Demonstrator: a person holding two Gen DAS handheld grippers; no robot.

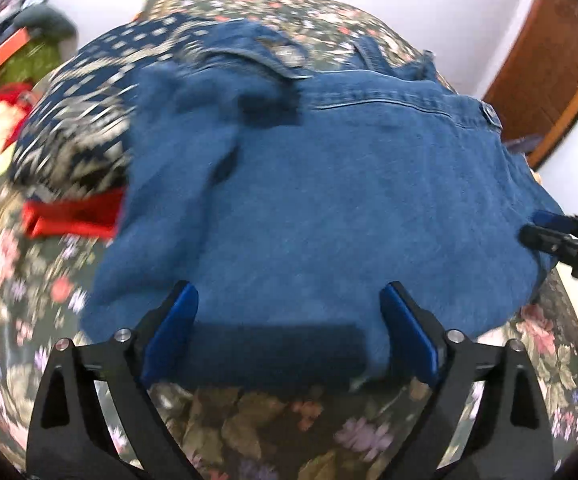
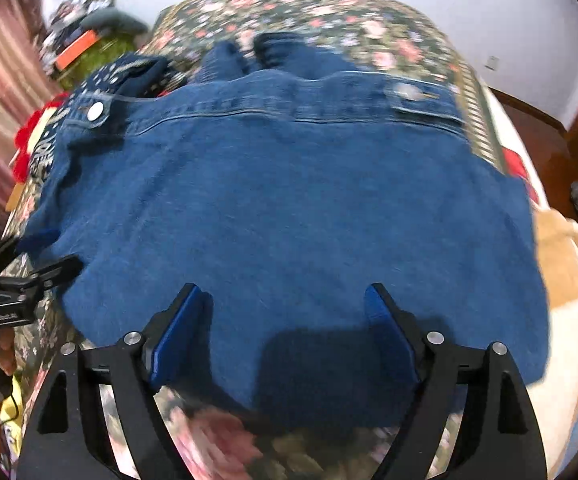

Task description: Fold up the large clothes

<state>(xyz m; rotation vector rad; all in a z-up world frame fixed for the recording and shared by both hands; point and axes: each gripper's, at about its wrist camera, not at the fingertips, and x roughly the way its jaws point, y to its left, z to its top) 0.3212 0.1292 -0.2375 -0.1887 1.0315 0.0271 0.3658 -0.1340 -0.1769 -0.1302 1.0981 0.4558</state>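
A floral-covered bed [image 1: 249, 432] carries a denim garment [image 1: 329, 208], spread broad and mostly flat across its middle, waistband or yoke seam toward 12 o'clock and the near hem toward 6 o'clock. A patterned navy cloth [image 1: 89, 120] lies partly under it at 10 o'clock, with a red item [image 1: 73, 216] poking out at 9 o'clock.

The left hand-held gripper [image 1: 289, 332] hangs over the near hem with its blue pads spread wide, nothing pinched between them. The right hand-held gripper [image 2: 285, 328] stands likewise parted over the same hem, further toward 3 o'clock, also holding nothing.

The chief risk, as it appears: the denim is thick and may already be doubled, so a bite at the hem could catch only the top layer and drag the fold apart. The bedspread sits directly beneath the hem at 6 o'clock; pads driven too deep could seize it with the denim. On the left side the garment bunches into creases near 10 o'clock, and lifting unevenly would likely skew the fold. The navy cloth and red item could be pulled along if the denim slides.
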